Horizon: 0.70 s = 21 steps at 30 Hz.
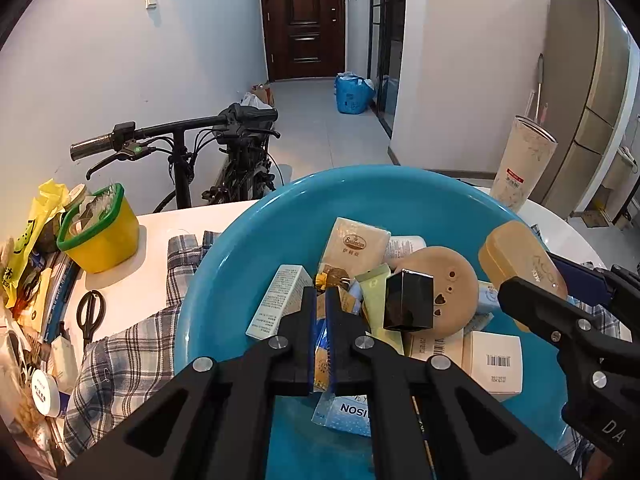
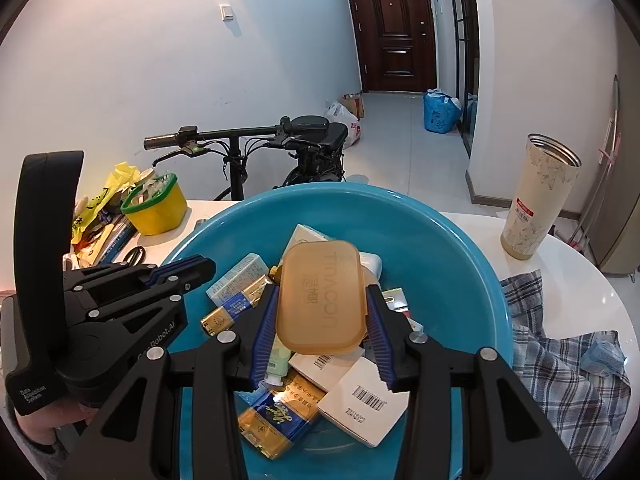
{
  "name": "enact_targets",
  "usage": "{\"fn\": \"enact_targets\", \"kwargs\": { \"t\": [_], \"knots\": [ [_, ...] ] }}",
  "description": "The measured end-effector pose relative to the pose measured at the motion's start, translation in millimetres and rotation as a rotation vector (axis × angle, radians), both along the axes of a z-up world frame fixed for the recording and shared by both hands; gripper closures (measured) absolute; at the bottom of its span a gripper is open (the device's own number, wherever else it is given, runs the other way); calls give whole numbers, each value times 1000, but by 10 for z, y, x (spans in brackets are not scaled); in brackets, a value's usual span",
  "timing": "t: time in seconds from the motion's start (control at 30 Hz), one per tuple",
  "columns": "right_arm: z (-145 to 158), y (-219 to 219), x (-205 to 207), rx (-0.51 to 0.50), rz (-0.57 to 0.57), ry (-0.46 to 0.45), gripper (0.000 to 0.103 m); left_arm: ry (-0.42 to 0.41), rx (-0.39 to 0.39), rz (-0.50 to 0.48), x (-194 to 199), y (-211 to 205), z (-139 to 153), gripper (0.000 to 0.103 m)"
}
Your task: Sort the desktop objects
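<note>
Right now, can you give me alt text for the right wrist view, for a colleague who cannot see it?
The right gripper grips a translucent amber plastic case between its blue-padded fingers, above a round blue plastic basin full of small boxes and packets. The left gripper reaches in from the left, and a tall cream tumbler stands on the white table.

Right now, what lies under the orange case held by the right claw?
Under the orange case, in the blue basin: a pale green tube, white barcode boxes and a blue-gold packet. Whatever lies directly beneath its middle is covered.
</note>
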State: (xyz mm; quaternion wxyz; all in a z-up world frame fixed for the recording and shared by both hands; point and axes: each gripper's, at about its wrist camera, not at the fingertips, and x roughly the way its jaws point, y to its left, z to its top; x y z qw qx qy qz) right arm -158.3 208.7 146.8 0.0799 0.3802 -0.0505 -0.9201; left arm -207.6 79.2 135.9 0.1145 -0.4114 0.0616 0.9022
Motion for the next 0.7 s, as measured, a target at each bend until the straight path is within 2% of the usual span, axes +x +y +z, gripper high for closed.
{"fn": "enact_targets", "kwargs": {
  "t": [0.17,0.33,0.47,0.7],
  "knots": [
    [-3,3,-5,-28,14,1,62,12,11,7,5,-39,39,98],
    [3,-2,6,-16,13,3,62,6,9,8,-16,-46,21,98],
    [5,-5,11,-11,12,4,62,-4,-32,4,-31,9,-12,98],
    [1,-14,10,-8,15,1,62,-25,-61,18,-42,30,-33,98]
  ]
}}
